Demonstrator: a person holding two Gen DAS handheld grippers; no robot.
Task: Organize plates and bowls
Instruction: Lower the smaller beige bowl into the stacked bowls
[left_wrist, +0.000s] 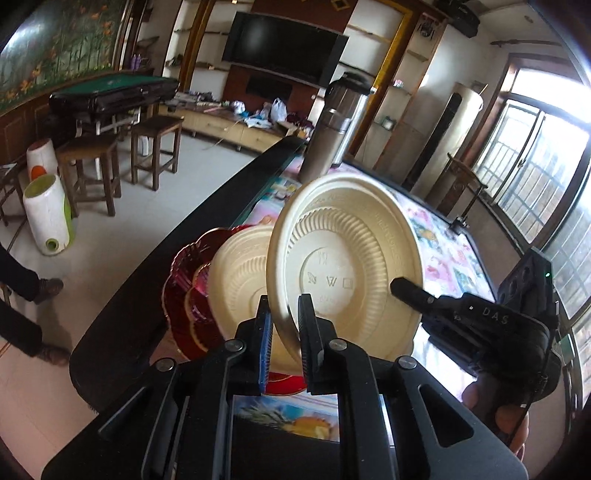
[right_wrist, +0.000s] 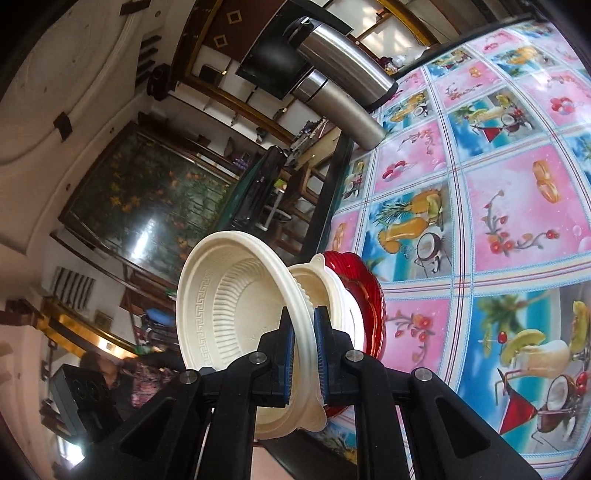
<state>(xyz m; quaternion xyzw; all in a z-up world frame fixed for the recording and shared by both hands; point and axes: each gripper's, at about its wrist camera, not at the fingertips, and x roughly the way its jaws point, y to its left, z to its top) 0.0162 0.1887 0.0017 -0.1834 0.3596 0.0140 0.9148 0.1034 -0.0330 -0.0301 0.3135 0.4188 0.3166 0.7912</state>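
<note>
A cream bowl (left_wrist: 351, 258) is held up on edge above the table, its underside facing the left wrist view. My left gripper (left_wrist: 284, 332) is shut on its lower rim. My right gripper (right_wrist: 303, 350) is shut on the rim of the same cream bowl (right_wrist: 229, 295), and its finger shows at the bowl's right side (left_wrist: 406, 290). Behind it a second cream bowl (left_wrist: 240, 269) (right_wrist: 314, 284) lies tilted on a stack of red plates (left_wrist: 184, 288) (right_wrist: 365, 280). White plates (right_wrist: 347, 310) sit between that bowl and the red ones.
The table (left_wrist: 454, 258) has a pink and blue patterned cloth (right_wrist: 498, 206) and a dark edge (left_wrist: 184, 221) on the left. Two steel flasks (left_wrist: 332, 129) (right_wrist: 343, 66) stand at its far end. Wooden stools (left_wrist: 92, 166) and a person's legs (left_wrist: 18, 280) are on the floor, left.
</note>
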